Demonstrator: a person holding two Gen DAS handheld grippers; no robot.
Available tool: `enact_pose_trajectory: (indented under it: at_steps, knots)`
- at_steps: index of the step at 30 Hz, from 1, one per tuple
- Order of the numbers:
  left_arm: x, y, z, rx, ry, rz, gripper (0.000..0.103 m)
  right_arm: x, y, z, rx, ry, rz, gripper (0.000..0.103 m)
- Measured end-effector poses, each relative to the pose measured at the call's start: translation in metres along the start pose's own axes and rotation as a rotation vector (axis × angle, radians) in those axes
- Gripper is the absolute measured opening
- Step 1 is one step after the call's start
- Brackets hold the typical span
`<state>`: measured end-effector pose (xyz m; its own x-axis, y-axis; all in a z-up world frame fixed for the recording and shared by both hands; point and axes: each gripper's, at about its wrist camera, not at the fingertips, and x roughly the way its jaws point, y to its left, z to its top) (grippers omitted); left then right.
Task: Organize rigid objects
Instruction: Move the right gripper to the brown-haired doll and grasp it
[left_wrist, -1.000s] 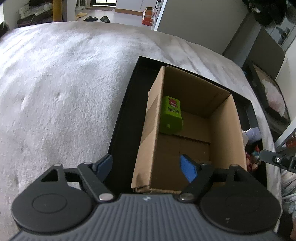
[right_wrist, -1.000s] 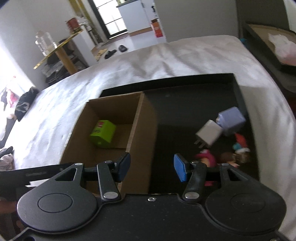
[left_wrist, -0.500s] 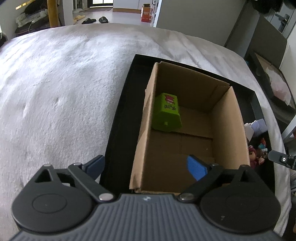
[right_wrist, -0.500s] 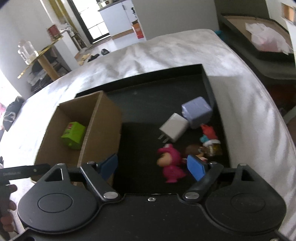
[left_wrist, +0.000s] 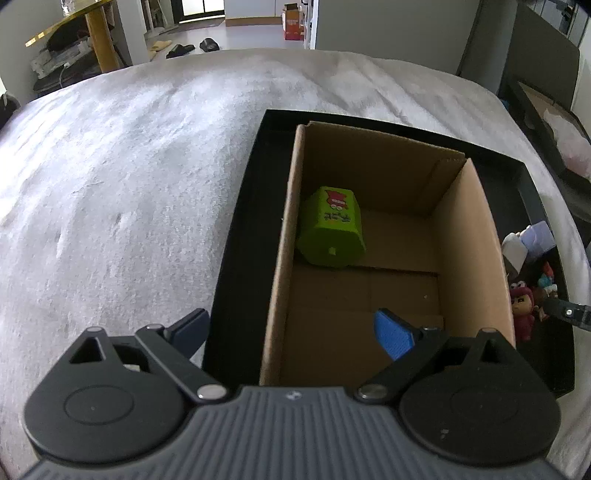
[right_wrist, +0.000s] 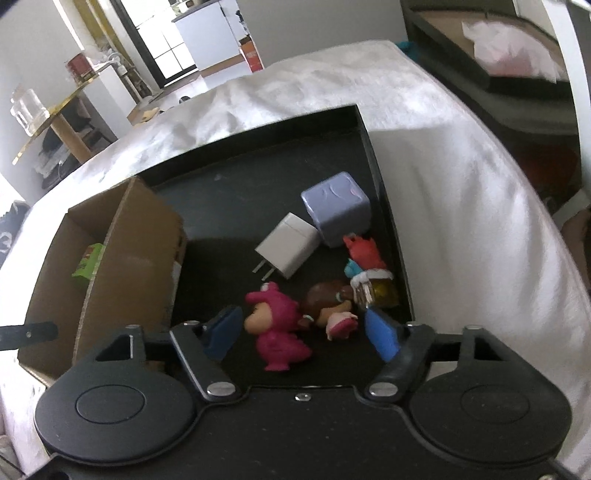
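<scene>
Now the left gripper stands wide open at the bottom of its view, straddling the near left wall of the box, with nothing gripped. A green block lies inside the box against that wall. Lower centre in the right view, the right gripper has just been narrowing yet is still parted, pads clear of the pink figure between them. A white charger, lilac cube and more figures lie above on the tray.
</scene>
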<state>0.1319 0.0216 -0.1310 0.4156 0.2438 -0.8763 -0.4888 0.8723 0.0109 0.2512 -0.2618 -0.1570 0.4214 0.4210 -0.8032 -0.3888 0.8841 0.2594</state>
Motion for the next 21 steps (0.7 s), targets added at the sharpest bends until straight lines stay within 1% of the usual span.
enact_pose_trajectory:
  at_steps: [1,3,7,11,12,13,14,18,21]
  knots:
    - [0.001,-0.002,0.000,0.006,0.002,0.004,0.095,0.003,-0.002,0.000,0.008,0.003,-0.008,0.062]
    - [0.003,-0.007,0.002,0.011,0.006,0.011,0.095,0.010,-0.008,-0.001,0.043,0.014,-0.020,0.060]
    - [0.005,-0.011,0.004,0.012,0.007,0.012,0.095,0.018,-0.013,-0.003,0.090,0.016,-0.015,0.060]
    - [0.006,-0.013,0.006,0.015,0.008,0.015,0.095,0.026,-0.015,-0.005,0.099,0.014,-0.025,0.060]
    - [0.006,-0.012,0.006,0.015,0.008,0.015,0.095,0.026,-0.014,-0.005,0.092,0.007,-0.030,0.058]
    - [0.006,-0.012,0.006,0.015,0.008,0.016,0.095,0.025,-0.013,-0.004,0.082,0.005,-0.033,0.048]
    - [0.006,-0.013,0.006,0.014,0.009,0.016,0.095,0.026,-0.012,-0.004,0.079,0.010,-0.029,0.042]
    - [0.004,-0.012,0.006,-0.004,0.013,-0.003,0.095,0.024,-0.013,-0.001,0.109,0.035,-0.004,0.041]
    - [0.003,-0.011,0.006,-0.008,0.011,-0.001,0.095,0.019,-0.008,0.001,0.104,0.032,0.008,0.041]
